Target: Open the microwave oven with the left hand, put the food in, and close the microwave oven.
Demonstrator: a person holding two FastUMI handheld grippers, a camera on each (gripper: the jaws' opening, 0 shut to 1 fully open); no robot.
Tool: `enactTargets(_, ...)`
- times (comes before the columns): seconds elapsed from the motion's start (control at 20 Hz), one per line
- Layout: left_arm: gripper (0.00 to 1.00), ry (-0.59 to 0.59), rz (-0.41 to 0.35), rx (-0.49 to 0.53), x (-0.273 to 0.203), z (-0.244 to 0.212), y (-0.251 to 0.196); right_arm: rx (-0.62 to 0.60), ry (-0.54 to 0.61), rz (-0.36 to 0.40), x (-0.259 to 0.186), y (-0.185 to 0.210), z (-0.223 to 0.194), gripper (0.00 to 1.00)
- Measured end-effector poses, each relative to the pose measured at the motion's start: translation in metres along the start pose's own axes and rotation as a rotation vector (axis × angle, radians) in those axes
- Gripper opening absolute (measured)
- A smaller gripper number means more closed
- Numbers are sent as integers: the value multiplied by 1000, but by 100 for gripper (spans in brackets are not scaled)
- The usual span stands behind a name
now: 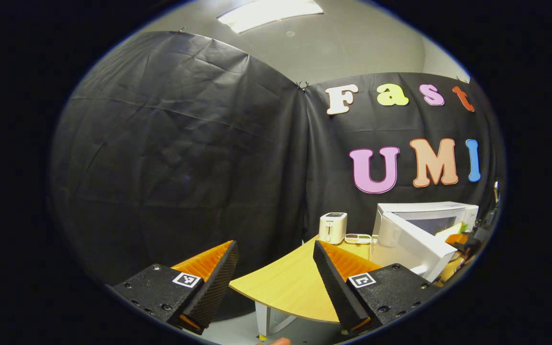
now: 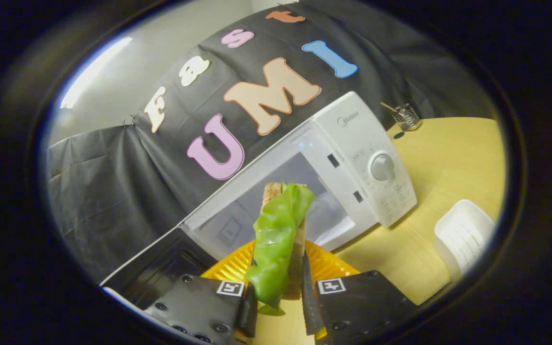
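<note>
A white microwave oven (image 2: 352,158) stands on the wooden table (image 2: 448,158) with its door (image 2: 156,268) swung open to the left and its cavity (image 2: 266,201) showing. My right gripper (image 2: 278,282) is shut on a sandwich (image 2: 281,235) with a green lettuce leaf, held upright just in front of the cavity. In the left gripper view the microwave oven (image 1: 429,215) sits at the far right with its door (image 1: 415,244) open. My left gripper (image 1: 276,268) hangs open off the table's left corner, with nothing between its fingers.
A white toaster (image 1: 332,228) and a small timer (image 1: 357,238) stand at the back of the table (image 1: 285,282). A white tub (image 2: 465,237) lies right of the microwave, and a wire holder (image 2: 408,117) stands at the far back.
</note>
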State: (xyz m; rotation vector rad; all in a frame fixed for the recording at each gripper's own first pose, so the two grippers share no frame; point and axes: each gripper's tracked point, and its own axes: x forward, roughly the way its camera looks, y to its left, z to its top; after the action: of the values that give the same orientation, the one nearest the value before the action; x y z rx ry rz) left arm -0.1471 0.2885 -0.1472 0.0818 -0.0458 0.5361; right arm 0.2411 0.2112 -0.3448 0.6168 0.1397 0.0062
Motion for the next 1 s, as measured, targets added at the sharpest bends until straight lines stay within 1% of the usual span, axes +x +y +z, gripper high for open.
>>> enactTargets(0.05, 96, 5, -4, -1, 1, -2, -1, -1, 1, -8, 13, 2, -2, 41)
enactTargets(0.1, 94, 11, -4, -2, 2, -5, -1, -1, -3, -14, 28, 4, -2, 41)
enactTargets(0.2, 94, 22, -3, -3, 5, -7, -1, -8, -6, -42, 54, 4, -1, 41)
enactTargets(0.25, 96, 30, -4, -5, 7, -10, -1, -6, -2, -45, 65, 6, -2, 41)
enactTargets(0.3, 94, 38, -4, -5, 9, -13, -2, 0, 3, -27, 74, 12, -5, 41)
enactTargets(0.35, 96, 44, -3, -4, 11, -16, -1, 2, 4, -14, 84, 20, -8, 41)
enactTargets(0.4, 94, 51, -1, -4, 14, -17, -1, -5, 6, -17, 92, 22, -11, 41)
enactTargets(0.45, 94, 58, -1, -5, 16, -20, -1, -9, 5, -19, 98, 21, -14, 41)
enactTargets(0.5, 96, 66, -3, -5, 17, -22, -1, -11, 6, -21, 103, 20, -17, 34)
enactTargets(0.6, 96, 77, 1, -7, 20, -27, 0, -26, 17, -30, 115, 21, -27, 34)
enactTargets(0.65, 94, 79, 0, -13, 20, -27, -1, -47, 19, -36, 119, 20, -30, 34)
enactTargets(0.85, 94, 84, -16, -22, 21, -29, -2, -111, 2, -76, 127, 15, -28, 34)
enactTargets(0.9, 96, 87, -18, -22, 22, -30, -3, -124, 8, -79, 129, 14, -28, 34)
enactTargets(0.95, 96, 89, -24, -22, 22, -30, -5, -134, 14, -85, 133, 14, -26, 34)
enactTargets(1.0, 96, 92, -29, -23, 23, -31, -7, -158, 24, -106, 135, 10, -28, 41)
